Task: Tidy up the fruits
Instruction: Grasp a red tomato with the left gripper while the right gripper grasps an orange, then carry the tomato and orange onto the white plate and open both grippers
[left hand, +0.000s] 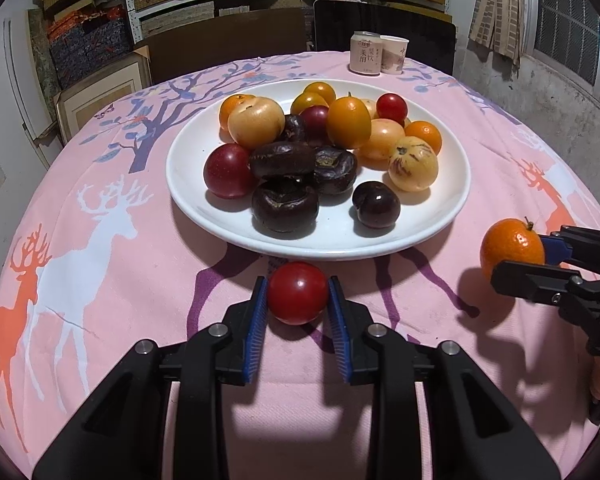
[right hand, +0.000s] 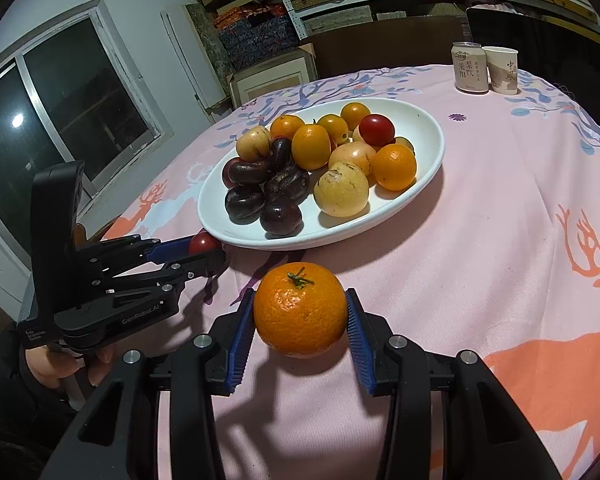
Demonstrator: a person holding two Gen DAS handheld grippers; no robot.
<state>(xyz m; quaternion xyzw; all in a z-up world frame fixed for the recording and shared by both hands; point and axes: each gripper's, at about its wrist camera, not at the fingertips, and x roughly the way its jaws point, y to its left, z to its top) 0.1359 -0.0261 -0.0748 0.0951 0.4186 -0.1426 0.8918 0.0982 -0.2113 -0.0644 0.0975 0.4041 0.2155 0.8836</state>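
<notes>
Gripping two fruits at the near edge of the table, one per gripper.
L to R: our left gripper [left hand: 298,294] has its blue pads clamped on a red tomato [left hand: 298,293], just off the white plate's [left hand: 188,200] near rim; plate w/ mixed fruit sits mid-table; our right gripper [right hand: 300,312] is clamped on a mandarin [right hand: 300,309] nearer the right edge, over pink cloth [right hand: 480,240].

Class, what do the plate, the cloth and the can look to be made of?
Plate: probably glazed ceramic; white, glossy, smooth rim.
Cloth: woven printed fabric; matte, creased.
Can: likely metal, judging by its silvery top rim, under a pale printed label.
</notes>
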